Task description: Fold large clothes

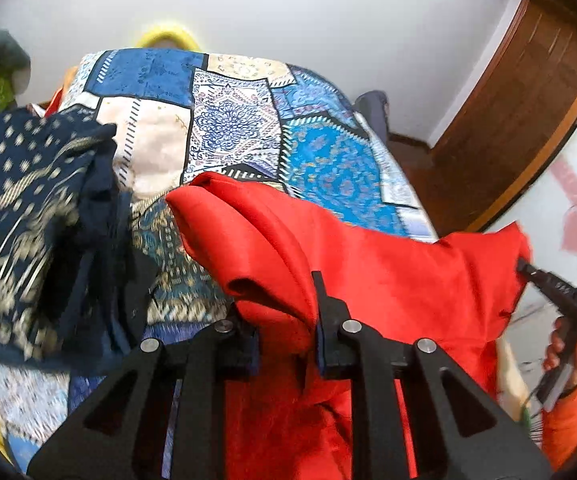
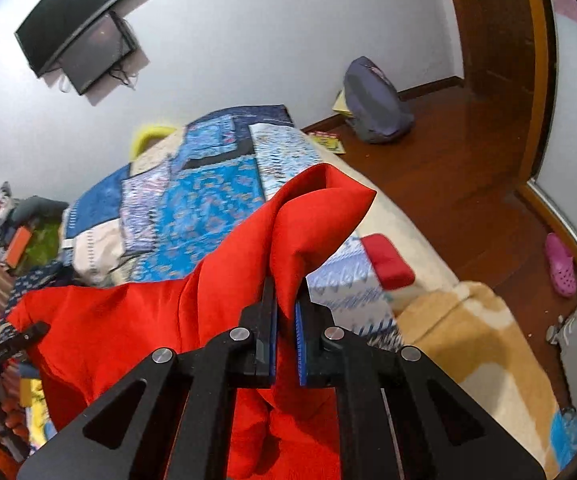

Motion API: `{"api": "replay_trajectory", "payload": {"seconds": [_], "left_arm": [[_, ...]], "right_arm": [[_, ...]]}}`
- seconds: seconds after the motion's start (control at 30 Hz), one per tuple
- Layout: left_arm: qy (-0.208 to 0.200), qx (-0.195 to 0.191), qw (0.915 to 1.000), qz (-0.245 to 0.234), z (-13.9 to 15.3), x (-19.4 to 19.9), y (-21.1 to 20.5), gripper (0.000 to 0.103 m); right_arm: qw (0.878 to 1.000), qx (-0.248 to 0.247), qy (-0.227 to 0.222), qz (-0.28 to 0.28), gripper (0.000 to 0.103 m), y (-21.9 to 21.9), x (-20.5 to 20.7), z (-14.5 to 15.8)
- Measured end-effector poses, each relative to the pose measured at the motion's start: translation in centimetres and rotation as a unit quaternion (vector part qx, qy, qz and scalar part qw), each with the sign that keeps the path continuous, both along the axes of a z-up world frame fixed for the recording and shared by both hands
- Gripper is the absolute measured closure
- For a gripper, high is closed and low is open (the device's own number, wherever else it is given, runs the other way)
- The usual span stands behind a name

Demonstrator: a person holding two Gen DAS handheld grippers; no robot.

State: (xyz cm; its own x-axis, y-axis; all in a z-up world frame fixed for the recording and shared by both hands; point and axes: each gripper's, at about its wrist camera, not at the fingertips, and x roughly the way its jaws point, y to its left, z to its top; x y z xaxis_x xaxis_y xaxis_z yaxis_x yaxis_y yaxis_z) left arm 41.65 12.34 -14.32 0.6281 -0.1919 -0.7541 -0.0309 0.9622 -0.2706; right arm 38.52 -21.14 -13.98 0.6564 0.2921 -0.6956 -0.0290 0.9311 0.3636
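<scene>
Left gripper (image 1: pixel 284 312) nearest in the left wrist view, fingers (image 1: pixel 322 300) clamped on a bunched fold of the red garment (image 1: pixel 388 280). Right gripper (image 2: pixel 286 312) likewise, blue-padded fingers (image 2: pixel 302 320) pinched together on another fold of the same cloth, a peaked corner standing up just above the tips. Red garment stretched between the two grips, lifted off the bed, sagging in the middle and hanging down below both grippers. Right gripper also seen from the left camera at the cloth's far right corner, held in a hand (image 1: pixel 564 356) with an orange sleeve below it. Left of the red cloth, a navy printed garment (image 1: pixel 28 200), blurred, heaped on the bed. Beyond, blue patchwork bedspread (image 1: pixel 228 120) across the bed, a red cushion (image 2: pixel 388 260) near its right edge, a tan blanket (image 2: pixel 468 340) beside that. Farther off, wooden floor (image 2: pixel 468 160) with a grey backpack (image 2: pixel 372 100) against the white wall, a pink clog (image 2: pixel 560 264) at right. Two dark screens (image 2: pixel 76 28) mounted high on the wall.
</scene>
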Motion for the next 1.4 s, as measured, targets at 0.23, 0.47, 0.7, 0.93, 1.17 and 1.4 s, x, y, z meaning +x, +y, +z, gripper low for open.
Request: {"api": "replay_trajectory", "payload": {"seconds": [0.23,0.47,0.7,0.93,1.17,1.4], "left_arm": [[0.042,0.030,0.9984,0.022,-4.3,4.0,0.8,0.084],[0.065,0.026,0.9971,0.029,-6.6,4.3,2.4,0.077],[0.055,0.071,0.9958,0.018,-4.4,2.7,1.3,0.077],[0.026,0.079,0.9965,0.012,-0.1,-1.5,1.0,0.059],[0.010,0.073,0.9973,0.009,2.5,-7.3,1.6,0.046],[0.041,0.083,0.9955,-0.019,0.2,-13.2,1.8,0.046]], "right_arm": [[0.999,-0.025,0.016,-0.011,0.096,-0.1,2.0,-2.5],[0.999,-0.046,0.018,-0.012,0.096,-1.0,1.6,-2.9],[0.996,-0.084,0.004,-0.007,0.094,-1.1,0.0,-0.5],[0.992,-0.122,-0.011,0.037,0.064,-0.2,-4.4,2.8],[0.988,-0.141,-0.020,0.059,0.054,0.1,-9.6,4.4],[0.987,-0.142,0.002,0.074,0.054,-0.5,-13.5,3.6]]}}
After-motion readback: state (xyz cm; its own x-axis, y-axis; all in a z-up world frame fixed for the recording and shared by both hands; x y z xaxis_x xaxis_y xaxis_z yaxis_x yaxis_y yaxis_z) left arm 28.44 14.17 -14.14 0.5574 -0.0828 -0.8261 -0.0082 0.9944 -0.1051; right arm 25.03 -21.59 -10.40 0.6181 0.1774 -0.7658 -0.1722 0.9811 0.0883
